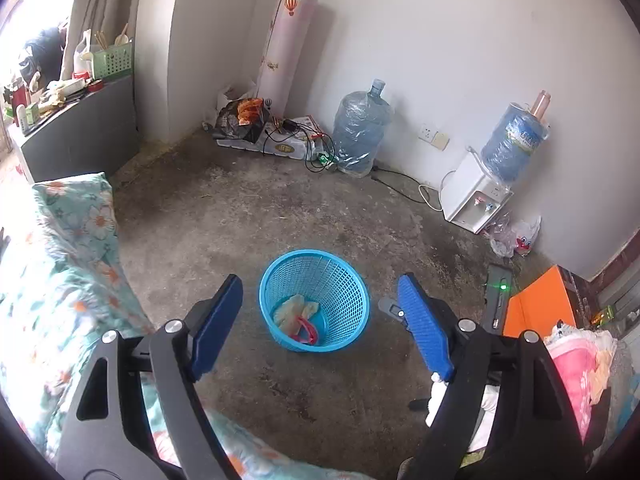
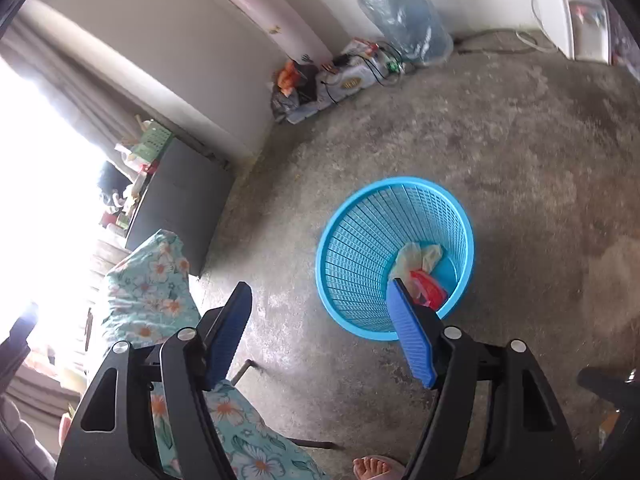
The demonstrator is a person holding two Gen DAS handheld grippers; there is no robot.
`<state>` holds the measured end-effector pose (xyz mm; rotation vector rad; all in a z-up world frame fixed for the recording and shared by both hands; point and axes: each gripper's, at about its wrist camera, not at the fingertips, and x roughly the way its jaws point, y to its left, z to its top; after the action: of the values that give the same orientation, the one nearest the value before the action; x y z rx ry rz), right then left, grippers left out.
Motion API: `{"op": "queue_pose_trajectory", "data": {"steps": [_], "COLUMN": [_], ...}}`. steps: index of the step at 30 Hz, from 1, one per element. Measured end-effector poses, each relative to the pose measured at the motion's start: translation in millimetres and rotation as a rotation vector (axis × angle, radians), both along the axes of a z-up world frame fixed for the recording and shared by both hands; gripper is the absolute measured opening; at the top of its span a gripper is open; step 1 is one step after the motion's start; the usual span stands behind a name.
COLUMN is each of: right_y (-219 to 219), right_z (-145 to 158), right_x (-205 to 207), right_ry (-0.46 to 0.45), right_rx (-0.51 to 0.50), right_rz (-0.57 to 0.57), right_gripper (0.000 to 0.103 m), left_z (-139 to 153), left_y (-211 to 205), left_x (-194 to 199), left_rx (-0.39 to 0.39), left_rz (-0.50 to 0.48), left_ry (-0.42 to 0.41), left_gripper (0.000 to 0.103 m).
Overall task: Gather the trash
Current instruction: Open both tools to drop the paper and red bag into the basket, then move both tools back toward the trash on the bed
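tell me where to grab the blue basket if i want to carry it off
Grip the top rim of the blue basket, coming down from above with one pad inside the wall and one outside. It stands upright on the floor, open mouth up; the slotted wall is thin, the near rim is unobstructed, and the trash lies low inside.

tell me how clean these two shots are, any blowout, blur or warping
Left wrist view: mostly sharp and evenly lit, only the window at top left blown out; fisheye bends the walls and darkens the corners. Right wrist view: the window floods the left side white, washing out detail there, and the far wall and water jug look soft; the blue basket stays clear.
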<state>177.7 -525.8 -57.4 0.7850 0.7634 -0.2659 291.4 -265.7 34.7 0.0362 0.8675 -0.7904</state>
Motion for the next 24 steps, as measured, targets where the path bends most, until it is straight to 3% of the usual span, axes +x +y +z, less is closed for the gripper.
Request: {"op": "queue_pose_trajectory", "data": {"steps": [7, 10, 19, 24], "right_y": [75, 102, 160, 180], "right_z": [96, 128, 178, 198], "right_x": [-34, -44, -60, -69], "right_ry": [-0.134, -0.208, -0.301, -0.356], "right_rx": [-0.298, -0.381, -0.441, -0.379], "right_rz": [0.09, 0.14, 0.264, 0.342], "right_gripper": [0.097, 0.097, 0.097, 0.097], "left_z": [42, 57, 91, 102], "left_y": [94, 134, 251, 310], "left_x": [-60, -77, -112, -137], "left_rx": [-0.026, -0.066, -0.137, -0.172], "left_rz": [0.078, 0.135, 0.338, 0.427], "left_ry": [-0.101, -0.104, -0.137, -0.177], "left_gripper": [0.083, 0.088, 0.09, 0.09]}}
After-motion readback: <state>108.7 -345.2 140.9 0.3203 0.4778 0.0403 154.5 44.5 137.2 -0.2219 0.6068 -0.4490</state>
